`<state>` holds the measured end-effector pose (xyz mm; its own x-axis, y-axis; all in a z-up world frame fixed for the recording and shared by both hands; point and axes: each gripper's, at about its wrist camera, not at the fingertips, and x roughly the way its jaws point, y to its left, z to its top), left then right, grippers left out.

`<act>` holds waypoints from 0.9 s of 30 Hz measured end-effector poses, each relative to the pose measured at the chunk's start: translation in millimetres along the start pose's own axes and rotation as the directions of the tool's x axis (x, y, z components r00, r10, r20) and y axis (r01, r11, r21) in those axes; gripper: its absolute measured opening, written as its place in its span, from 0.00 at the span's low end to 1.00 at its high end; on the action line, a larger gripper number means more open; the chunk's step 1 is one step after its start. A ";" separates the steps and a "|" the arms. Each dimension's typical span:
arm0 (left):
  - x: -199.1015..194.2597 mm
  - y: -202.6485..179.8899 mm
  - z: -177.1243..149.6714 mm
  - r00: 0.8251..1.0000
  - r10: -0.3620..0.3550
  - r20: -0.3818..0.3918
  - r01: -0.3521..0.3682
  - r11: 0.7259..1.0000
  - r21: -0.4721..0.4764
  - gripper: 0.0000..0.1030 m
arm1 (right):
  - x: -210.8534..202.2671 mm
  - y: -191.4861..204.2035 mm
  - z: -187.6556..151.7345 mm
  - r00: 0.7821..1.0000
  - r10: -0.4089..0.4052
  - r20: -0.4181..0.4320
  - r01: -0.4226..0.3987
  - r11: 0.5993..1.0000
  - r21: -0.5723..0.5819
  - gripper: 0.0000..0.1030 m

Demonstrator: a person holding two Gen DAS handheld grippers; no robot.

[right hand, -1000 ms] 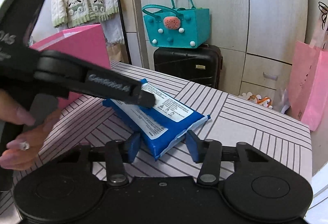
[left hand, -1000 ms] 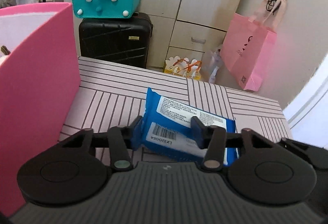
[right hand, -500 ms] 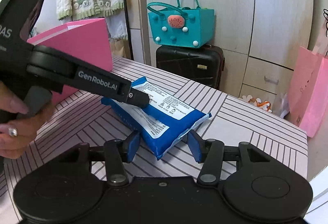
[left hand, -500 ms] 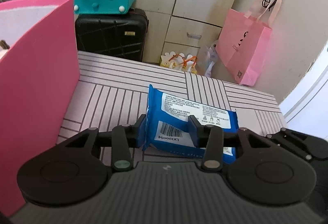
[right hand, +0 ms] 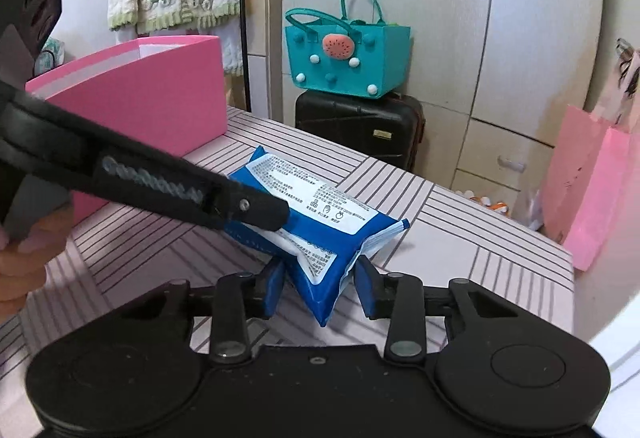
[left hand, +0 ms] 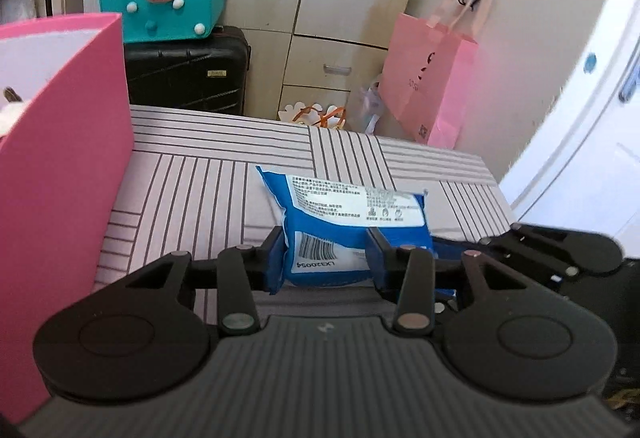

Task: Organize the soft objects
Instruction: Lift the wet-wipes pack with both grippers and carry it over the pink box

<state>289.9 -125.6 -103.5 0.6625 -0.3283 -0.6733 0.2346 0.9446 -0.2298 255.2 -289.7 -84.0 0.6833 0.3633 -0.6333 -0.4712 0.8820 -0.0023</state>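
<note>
- Blue wipes pack [left hand: 344, 234] sat at the near part of the striped table [left hand: 192, 189], one corner apparently lifted off the surface in the right view — not certain.
- Left gripper [left hand: 326, 258] was clamped on the pack's barcode end; pads pressed both sides.
- Right gripper [right hand: 320, 284] straddled the pack's opposite corner [right hand: 320, 278], jaws apart, pads just beside the wrapper — contact could not be confirmed.
- Pink box [left hand: 60, 141] stood to the left, open at top, something pale inside; judged the likely destination.
- Risks, as judged:
  - Pack was soft and held at 1 end only; it could sag or slide out of the left pads during the lift.
  - 2 grippers pulling opposite ways could twist or tear the wrapper.
  - Drooping end could catch the box wall on the way over.
</note>
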 end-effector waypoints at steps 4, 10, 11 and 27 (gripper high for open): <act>-18.5 -9.5 -7.6 1.000 -0.010 -0.009 0.010 0.999 0.033 0.40 | -19.2 10.3 -3.4 0.999 -0.032 -0.013 0.033 0.999 0.040 0.45; -52.4 -22.6 -23.0 0.999 -0.041 -0.021 0.044 0.989 0.141 0.39 | -51.3 33.1 -11.2 0.997 -0.063 -0.048 0.067 0.994 0.088 0.45; -58.8 -22.6 -25.0 0.998 -0.054 -0.023 0.057 0.988 0.145 0.39 | -57.4 37.3 -12.0 0.997 -0.066 -0.048 0.070 0.993 0.092 0.45; -151.1 13.1 -52.2 0.966 -0.232 -0.112 0.248 0.955 0.164 0.40 | -138.4 106.3 -14.2 0.998 0.009 -0.069 -0.001 0.993 0.114 0.45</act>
<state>155.8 -63.3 -41.4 0.5060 -0.5356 -0.6761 0.5052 0.8193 -0.2710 102.7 -250.5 -7.6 0.6388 0.3495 -0.6854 -0.4049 0.9102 0.0868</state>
